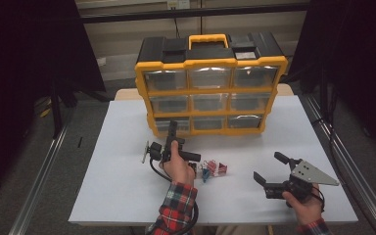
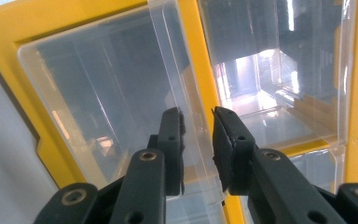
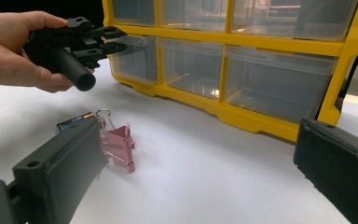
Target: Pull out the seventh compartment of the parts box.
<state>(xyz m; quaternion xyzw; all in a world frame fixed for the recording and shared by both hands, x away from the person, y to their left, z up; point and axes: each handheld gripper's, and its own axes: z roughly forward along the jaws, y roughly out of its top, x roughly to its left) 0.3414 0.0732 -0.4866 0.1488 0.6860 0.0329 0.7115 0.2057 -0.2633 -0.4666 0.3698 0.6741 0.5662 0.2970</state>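
A yellow and black drawer organizer point(image 1: 210, 90) with clear drawers stands at the back of the white tabletop point(image 1: 127, 186). My left gripper point(image 1: 172, 126) reaches its bottom-left drawer point(image 2: 98, 93). In the left gripper view the jaws point(image 2: 198, 140) sit on either side of that drawer's clear handle lip point(image 2: 191, 112), pads against it. The right gripper view shows the same grip point(image 3: 114, 41) on the drawer point(image 3: 135, 58). My right gripper point(image 1: 269, 167) rests low at the front right, jaws wide open point(image 3: 198, 135) with nothing between them.
Several small binder clips point(image 1: 210, 169), pink, red and blue, lie in front of the organizer beside the left hand; a pink one point(image 3: 119, 144) shows near the right gripper's left jaw, next to a small dark item point(image 3: 74, 122). Metal rails point(image 1: 342, 161) flank the table.
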